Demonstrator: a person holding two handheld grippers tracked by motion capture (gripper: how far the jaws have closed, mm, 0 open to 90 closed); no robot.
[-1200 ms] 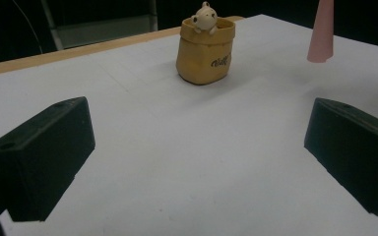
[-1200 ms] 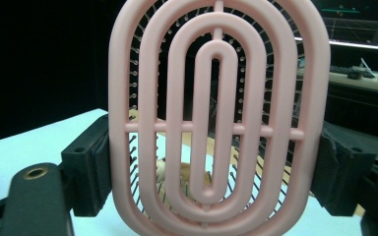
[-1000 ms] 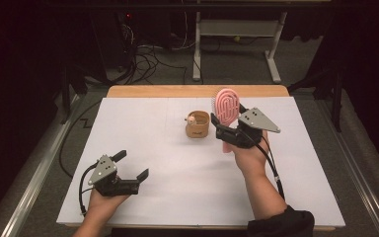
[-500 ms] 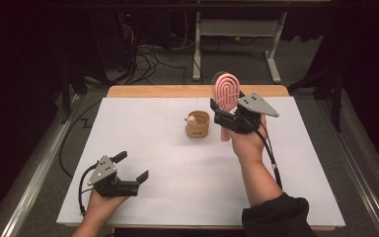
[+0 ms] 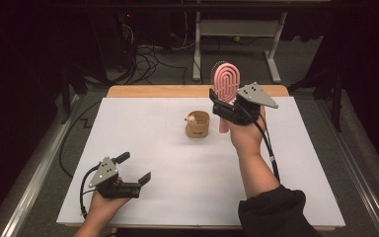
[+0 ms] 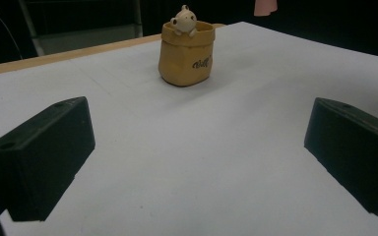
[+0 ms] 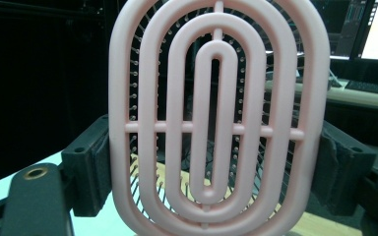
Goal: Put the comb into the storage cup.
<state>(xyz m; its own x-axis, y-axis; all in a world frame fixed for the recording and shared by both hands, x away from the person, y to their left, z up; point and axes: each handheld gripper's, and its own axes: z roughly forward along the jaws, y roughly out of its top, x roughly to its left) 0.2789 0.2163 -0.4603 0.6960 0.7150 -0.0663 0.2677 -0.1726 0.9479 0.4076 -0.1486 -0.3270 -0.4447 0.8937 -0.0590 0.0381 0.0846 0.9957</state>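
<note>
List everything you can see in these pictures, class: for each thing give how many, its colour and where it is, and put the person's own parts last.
hairbrush: one, pink, held upright above the far right part of the table, its head clamped in the right gripper
holder: one, tan, shaped like a small bag with a little cream figure at its rim, standing mid-table toward the far edge
table: one, white top with a wooden strip along the far edge
cables: several, dark, on the floor beyond the table
frame legs: one set, pale grey, on the floor behind the table
left gripper: one, black, open, low over the near left of the table
right gripper: one, black, shut on the hairbrush
sleeve: one, black, on the right forearm
</note>
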